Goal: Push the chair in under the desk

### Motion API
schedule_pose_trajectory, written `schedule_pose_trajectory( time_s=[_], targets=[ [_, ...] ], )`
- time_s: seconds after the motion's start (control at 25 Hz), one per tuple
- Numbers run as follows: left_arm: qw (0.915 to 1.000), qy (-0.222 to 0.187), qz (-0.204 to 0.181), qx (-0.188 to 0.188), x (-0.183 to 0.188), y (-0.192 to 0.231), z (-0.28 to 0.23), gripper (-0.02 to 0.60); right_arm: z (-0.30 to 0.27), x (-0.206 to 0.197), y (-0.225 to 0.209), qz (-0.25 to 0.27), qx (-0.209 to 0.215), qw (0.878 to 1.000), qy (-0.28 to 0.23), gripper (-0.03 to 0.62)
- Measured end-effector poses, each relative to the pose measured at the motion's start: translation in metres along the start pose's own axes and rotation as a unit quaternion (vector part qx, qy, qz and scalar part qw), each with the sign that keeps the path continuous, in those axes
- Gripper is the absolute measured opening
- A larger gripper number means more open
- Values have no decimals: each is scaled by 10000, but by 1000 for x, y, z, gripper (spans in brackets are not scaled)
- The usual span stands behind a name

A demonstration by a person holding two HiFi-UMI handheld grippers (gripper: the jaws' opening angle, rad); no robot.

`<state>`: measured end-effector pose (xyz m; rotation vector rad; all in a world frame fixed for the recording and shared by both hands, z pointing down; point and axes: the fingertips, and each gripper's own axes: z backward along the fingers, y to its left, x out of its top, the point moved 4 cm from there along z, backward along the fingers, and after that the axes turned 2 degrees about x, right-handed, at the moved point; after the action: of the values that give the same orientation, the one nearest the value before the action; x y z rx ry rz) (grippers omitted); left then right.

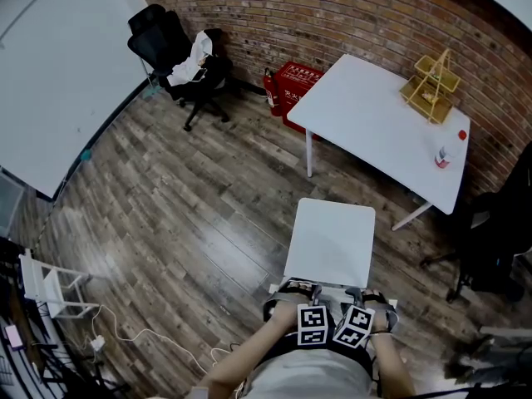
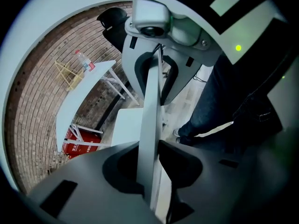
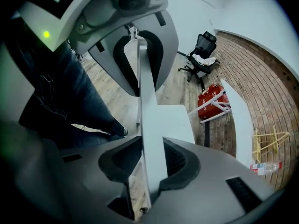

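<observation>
I had two tools, the left tool (image 1: 303,292) and the right tool (image 1: 366,296), each clamped on the backrest of the one white chair (image 1: 332,239), facing one worktop (image 1: 366,115).

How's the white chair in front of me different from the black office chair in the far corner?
The white chair is plain and flat-seated, mid-room, short of the desk; the black office chair sits by the brick wall. The white chair's seat is bare; the black office chair carries a white cloth. The left claw and right claw clamp the white chair's backrest; nothing holds the black one. Both stand upright.
</observation>
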<state>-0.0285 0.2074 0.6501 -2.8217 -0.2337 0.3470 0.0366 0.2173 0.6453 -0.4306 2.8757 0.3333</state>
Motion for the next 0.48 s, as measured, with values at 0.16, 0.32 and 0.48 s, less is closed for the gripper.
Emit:
schedule_pose_trajectory(
  time_s=[0.16, 0.32, 0.48],
  targets=[
    [9999, 17, 125, -88, 1, 2, -2, 109, -2, -2, 0, -57, 92, 9999, 22, 114],
    [9996, 26, 177, -198, 1, 3, -2, 112, -1, 0, -2, -142, 94, 9999, 6, 120],
    [9994, 65, 243, -241, 0, 6, -3, 115, 0, 3, -5, -105, 92, 9999, -35, 122]
  ],
)
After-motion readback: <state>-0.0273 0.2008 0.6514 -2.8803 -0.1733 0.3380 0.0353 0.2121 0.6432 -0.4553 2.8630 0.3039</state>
